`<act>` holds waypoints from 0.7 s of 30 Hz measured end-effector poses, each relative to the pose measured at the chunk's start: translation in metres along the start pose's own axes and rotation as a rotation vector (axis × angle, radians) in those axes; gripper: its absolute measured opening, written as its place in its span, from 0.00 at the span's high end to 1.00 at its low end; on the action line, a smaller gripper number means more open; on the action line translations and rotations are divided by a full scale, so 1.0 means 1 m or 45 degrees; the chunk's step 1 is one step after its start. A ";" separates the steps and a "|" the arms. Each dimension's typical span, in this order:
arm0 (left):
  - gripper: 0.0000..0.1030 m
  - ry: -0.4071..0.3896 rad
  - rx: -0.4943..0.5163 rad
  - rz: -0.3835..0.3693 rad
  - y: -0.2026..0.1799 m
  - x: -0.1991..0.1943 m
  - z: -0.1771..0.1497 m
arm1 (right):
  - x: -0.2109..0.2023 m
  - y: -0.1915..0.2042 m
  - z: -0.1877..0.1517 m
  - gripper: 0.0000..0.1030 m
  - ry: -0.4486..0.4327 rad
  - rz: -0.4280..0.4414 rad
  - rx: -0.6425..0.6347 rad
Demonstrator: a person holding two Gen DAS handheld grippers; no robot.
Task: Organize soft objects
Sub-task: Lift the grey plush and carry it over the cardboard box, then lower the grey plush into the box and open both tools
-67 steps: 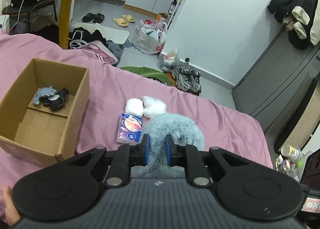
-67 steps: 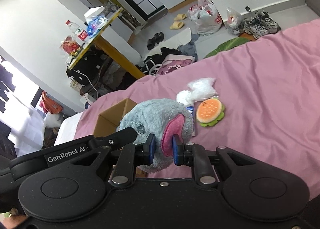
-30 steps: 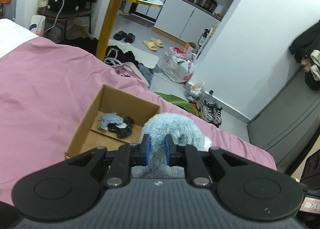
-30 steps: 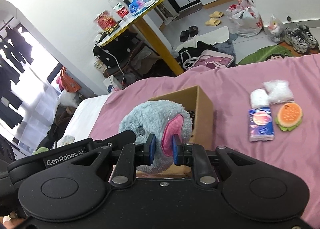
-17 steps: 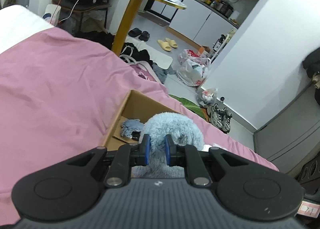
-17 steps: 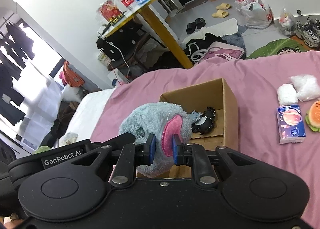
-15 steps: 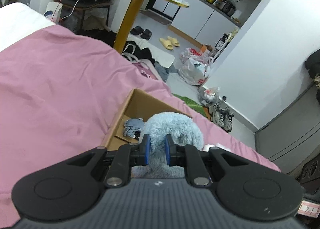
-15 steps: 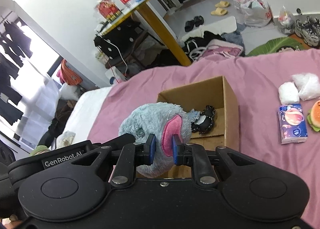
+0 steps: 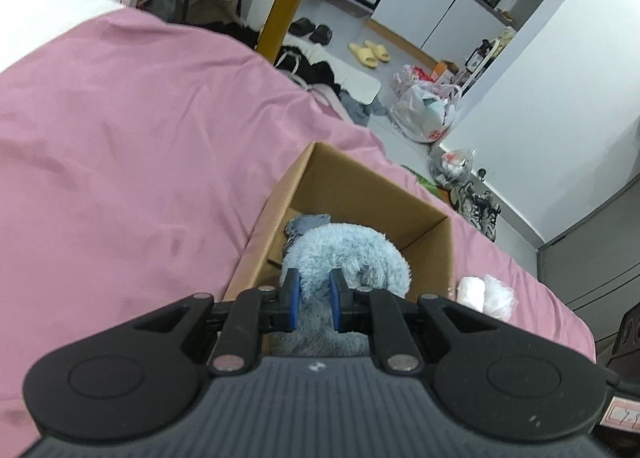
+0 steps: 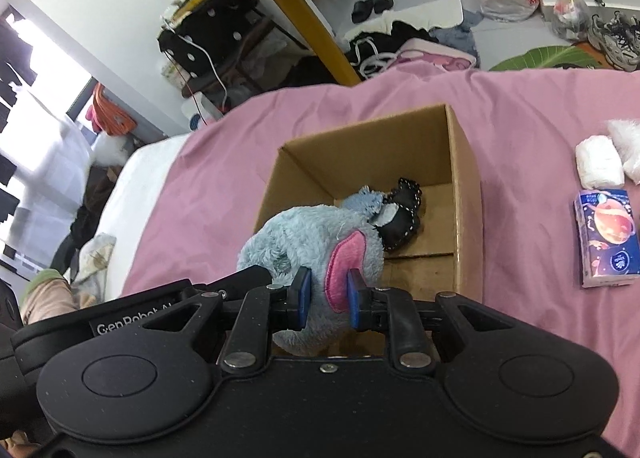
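Both grippers carry one blue plush toy (image 10: 316, 250) over the near edge of the cardboard box (image 10: 466, 186), sharing its floppy bulk. The left gripper (image 9: 314, 298) is clenched on its fur; the right gripper (image 10: 326, 296), jaws just easing wider, still pinches the pink ear. A small black toy (image 10: 402, 218) already lies inside the box, a tissue pack (image 10: 606, 236) waits beside it

Lived-in home bedroom — pink-sheeted bed (image 9: 140, 146), slippers (image 9: 370, 54).
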State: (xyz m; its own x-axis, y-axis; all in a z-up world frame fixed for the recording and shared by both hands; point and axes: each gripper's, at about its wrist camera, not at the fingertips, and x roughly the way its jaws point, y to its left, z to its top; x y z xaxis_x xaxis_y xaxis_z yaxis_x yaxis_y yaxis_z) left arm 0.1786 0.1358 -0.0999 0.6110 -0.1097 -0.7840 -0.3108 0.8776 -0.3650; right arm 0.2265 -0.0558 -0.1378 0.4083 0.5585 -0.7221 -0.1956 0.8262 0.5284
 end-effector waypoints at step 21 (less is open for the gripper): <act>0.62 0.002 -0.047 0.014 0.006 0.001 0.004 | -0.026 0.002 -0.006 0.51 -0.041 -0.035 -0.006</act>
State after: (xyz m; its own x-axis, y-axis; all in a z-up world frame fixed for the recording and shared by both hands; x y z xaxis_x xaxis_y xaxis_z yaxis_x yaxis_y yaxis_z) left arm 0.1805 0.1430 -0.1011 0.6062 -0.1007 -0.7889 -0.3441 0.8611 -0.3744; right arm 0.2101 -0.0682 -0.1205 0.4421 0.5331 -0.7214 -0.1882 0.8415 0.5065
